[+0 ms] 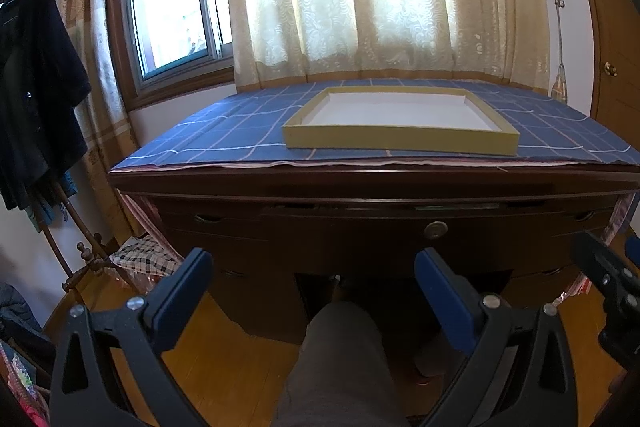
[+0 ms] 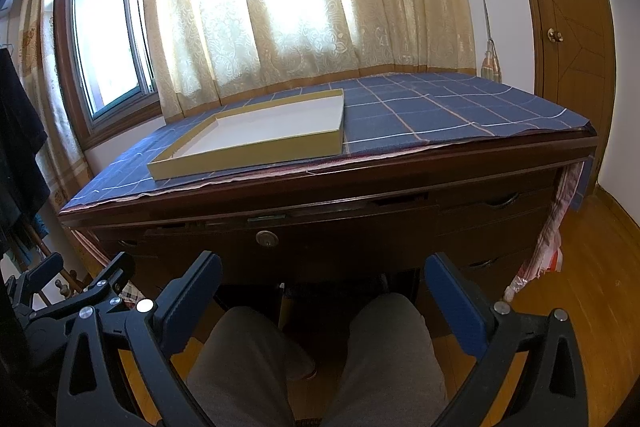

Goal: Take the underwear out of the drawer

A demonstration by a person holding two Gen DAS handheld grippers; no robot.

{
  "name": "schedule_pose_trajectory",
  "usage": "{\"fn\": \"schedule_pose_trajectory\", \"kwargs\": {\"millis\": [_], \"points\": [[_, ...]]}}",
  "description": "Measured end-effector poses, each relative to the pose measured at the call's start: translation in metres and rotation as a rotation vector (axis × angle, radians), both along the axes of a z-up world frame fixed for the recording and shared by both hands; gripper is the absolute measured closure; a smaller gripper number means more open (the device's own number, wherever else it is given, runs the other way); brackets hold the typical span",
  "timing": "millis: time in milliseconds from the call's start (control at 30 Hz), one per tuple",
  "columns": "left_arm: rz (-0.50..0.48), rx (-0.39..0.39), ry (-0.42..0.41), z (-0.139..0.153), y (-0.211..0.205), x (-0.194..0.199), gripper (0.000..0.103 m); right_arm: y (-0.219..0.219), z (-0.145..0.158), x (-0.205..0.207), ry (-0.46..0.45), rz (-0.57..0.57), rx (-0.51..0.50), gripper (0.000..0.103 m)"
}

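Both tongs stand wide apart and hold nothing — the left tongs (image 1: 314, 267) and the right tongs (image 2: 322, 273) hang below the desk's front edge, above the person's knees (image 2: 312, 355). No underwear shows; it presumably lies inside the shut centre drawer (image 2: 320, 247), under the middle of the desk (image 1: 360, 179). That drawer runs long along the front edge and should pull straight toward the person, gripped under its top lip — no handle shows, only a lock (image 1: 436, 229). The cloth will likely be light, limp, easy to pinch anywhere.
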State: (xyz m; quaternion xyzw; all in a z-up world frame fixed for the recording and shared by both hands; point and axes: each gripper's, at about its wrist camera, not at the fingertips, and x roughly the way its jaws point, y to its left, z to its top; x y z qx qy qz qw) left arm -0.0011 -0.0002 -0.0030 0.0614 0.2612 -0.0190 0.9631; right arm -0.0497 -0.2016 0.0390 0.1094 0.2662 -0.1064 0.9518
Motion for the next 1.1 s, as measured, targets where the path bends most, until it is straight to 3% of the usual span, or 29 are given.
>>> {"fn": "schedule_pose_trajectory", "kwargs": {"millis": [1100], "points": [[0.001,0.000,0.001,0.0009,0.0012,0.0004,0.001,-0.0017,0.0010,0.0002,0.004,0.001,0.002,0.001]]}}
